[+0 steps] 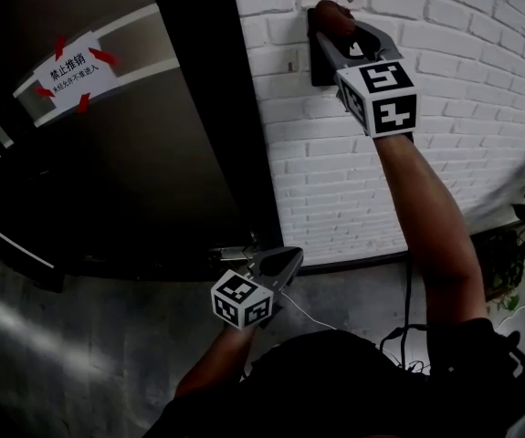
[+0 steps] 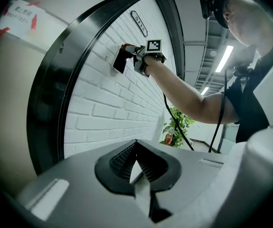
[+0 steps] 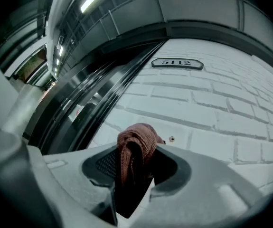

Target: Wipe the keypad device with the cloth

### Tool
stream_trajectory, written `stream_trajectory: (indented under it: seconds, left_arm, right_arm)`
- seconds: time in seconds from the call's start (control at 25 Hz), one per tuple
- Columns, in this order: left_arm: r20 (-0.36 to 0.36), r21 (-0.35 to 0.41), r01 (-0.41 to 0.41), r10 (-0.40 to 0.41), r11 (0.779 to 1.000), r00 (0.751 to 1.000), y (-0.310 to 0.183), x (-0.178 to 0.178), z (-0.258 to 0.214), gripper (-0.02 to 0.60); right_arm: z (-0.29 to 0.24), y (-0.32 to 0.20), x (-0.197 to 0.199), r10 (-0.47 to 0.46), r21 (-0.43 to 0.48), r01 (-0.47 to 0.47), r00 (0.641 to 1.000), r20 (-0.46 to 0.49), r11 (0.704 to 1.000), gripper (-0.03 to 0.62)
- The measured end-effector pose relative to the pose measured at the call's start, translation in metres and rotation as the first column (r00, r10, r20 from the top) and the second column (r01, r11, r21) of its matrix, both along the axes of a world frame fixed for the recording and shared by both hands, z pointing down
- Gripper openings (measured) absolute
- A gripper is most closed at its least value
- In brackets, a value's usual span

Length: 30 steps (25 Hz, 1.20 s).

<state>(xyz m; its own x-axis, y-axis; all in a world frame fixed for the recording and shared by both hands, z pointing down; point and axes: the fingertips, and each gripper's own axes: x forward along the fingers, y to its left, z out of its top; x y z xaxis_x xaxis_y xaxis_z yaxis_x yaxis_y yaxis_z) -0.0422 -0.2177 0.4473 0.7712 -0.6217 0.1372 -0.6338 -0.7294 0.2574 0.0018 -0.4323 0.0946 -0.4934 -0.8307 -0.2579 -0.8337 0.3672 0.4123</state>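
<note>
— Where's the cloth (image 3: 137, 144) just now?
— Bunched in the right gripper (image 1: 337, 27), a reddish-brown knit wad; the jaws are clamped on it, and a fold hangs down between them

— And the keypad device (image 1: 321, 62)?
— A dark box fixed to the white brick wall (image 1: 481, 80), just to the right of the dark door (image 1: 152, 172). In the head view, the cloth-filled tip sits at the box's upper edge, with the arm stretched up to it. The right gripper view shows the cloth in front of the bricks, so most of the box is hidden there

— What about the left gripper (image 2: 136, 146)?
— Held low, well apart from the keypad and near the foot of the door frame. Its jaws are drawn together at the tips with only a sliver of light below, and nothing sits between them

— Anything else around?
— A number plate (image 3: 176, 63) reading 5112 higher on the wall, a paper notice (image 1: 72, 69) stuck on the door with red tape, and a green plant (image 2: 176, 122) further along by the wall
</note>
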Motion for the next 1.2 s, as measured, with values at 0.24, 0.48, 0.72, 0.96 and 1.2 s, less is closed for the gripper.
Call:
stream_trajectory:
  seconds: [0.24, 0.48, 0.72, 0.96, 1.2]
  left_arm:
    - [-0.001, -0.001, -0.006, 0.006, 1.000, 1.000, 0.000, 0.002, 0.000, 0.017]
    - [0.000, -0.006, -0.011, 0.011, 1.000, 1.000, 0.002, 0.003, 0.001, 0.017]
    - [-0.003, -0.009, -0.007, 0.007, 1.000, 1.000, 0.003, 0.002, 0.002, 0.017]
    - [0.007, -0.013, -0.012, 0.012, 1.000, 1.000, 0.006, 0.003, 0.003, 0.017]
    - [0.007, -0.010, -0.018, 0.018, 1.000, 1.000, 0.008, 0.004, 0.003, 0.017]
  right_arm:
    - [0.014, 0.002, -0.001, 0.000, -0.016, 0.000, 1.000, -0.010, 1.000, 0.143]
    - [0.028, 0.001, -0.001, -0.003, -0.037, 0.003, 1.000, -0.018, 0.999, 0.143]
    - [0.047, 0.002, 0.000, -0.006, -0.057, 0.004, 1.000, -0.023, 0.998, 0.143]
    - [0.066, 0.001, 0.001, -0.004, -0.076, 0.001, 0.999, -0.036, 0.997, 0.143]
    - [0.080, 0.002, 0.000, -0.005, -0.097, 0.001, 0.999, -0.039, 0.995, 0.143]
